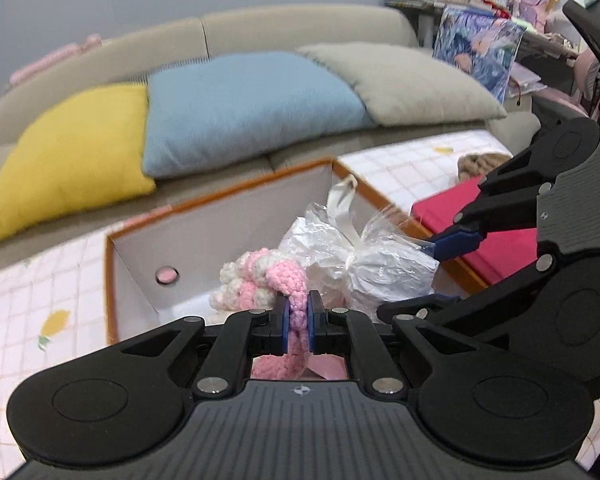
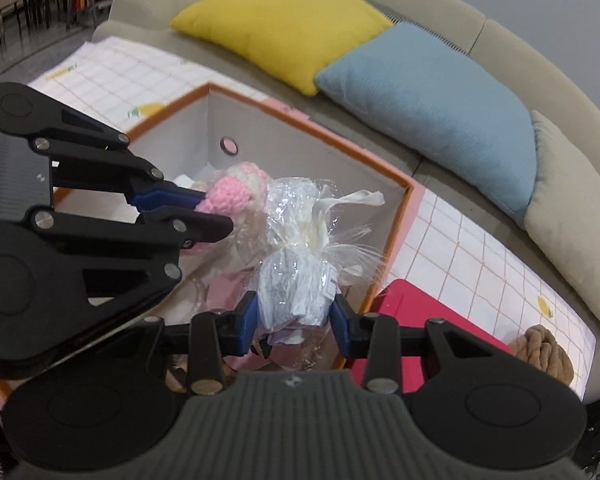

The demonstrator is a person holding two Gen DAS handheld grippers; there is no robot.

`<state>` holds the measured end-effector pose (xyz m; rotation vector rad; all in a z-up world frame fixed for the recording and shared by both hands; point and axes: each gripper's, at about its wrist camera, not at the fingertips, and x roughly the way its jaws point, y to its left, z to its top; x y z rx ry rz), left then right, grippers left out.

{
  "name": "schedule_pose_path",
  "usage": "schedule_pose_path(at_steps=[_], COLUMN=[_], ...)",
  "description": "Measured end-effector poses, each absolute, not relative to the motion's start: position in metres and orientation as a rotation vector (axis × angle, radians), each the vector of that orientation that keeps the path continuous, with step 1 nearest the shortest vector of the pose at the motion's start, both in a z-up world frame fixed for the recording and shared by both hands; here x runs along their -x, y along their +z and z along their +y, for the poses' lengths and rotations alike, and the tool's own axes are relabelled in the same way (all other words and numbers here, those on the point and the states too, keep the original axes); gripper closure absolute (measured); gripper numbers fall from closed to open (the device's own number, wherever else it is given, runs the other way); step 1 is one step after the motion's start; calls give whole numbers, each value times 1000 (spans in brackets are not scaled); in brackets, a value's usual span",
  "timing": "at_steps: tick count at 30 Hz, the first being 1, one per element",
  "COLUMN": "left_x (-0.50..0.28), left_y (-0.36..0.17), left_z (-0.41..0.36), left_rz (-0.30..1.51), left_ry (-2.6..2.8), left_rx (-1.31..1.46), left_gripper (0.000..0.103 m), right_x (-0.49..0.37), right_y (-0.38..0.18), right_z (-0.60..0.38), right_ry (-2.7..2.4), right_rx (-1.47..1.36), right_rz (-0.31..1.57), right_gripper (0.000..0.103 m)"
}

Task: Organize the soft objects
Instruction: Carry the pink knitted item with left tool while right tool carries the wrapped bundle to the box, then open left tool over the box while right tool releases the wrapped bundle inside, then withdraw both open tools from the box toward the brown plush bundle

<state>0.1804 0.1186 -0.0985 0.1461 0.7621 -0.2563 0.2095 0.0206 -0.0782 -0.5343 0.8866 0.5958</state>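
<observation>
Here, two tools: left tool [image 1: 299,322] gripping one pink-and-white knitted piece [image 1: 260,280], right tool [image 2: 294,322] clasping one cellophane-wrapped bundle [image 2: 300,280].

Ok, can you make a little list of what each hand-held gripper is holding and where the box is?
left hand-held gripper: shut on pink yarn toy
right hand-held gripper: shut on plastic-wrapped bundle
box: open, orange-edged, on the checked cloth
both things: over the box
sofa cushions: yellow, blue, beige
</observation>
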Motion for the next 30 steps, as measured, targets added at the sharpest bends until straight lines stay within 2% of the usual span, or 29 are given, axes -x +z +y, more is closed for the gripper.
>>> schedule_pose_path(at_steps=[7,12,20,23,25,27,30], left_x=[-186,-185,-179,-174,-171,-166,-155], left_y=[-109,-108,-90,-82,-77,-72,-63], left_z=[122,129,139,141,141,140,137], left_rz=[827,842,824,824,831,838,829], left_ry=[-256,-255,-240,-237,-231,-226,-223], left_rx=[-130,-79,17,37,44,46,53], left_gripper=[93,89,47,40,38,38,38], right_x=[-216,-216,-212,-207,-204,-200,-194], right_y=[-91,-91,-77,-68,-63,-57,-46], right_z=[29,26,19,19,18,16,9], right_ry=[628,643,684,698,696,682,691], right_rx=[600,590,590,601,614,623,595], right_rz=[904,902,908,905,905,897,899], right_gripper=[63,60,44,39,35,23,23])
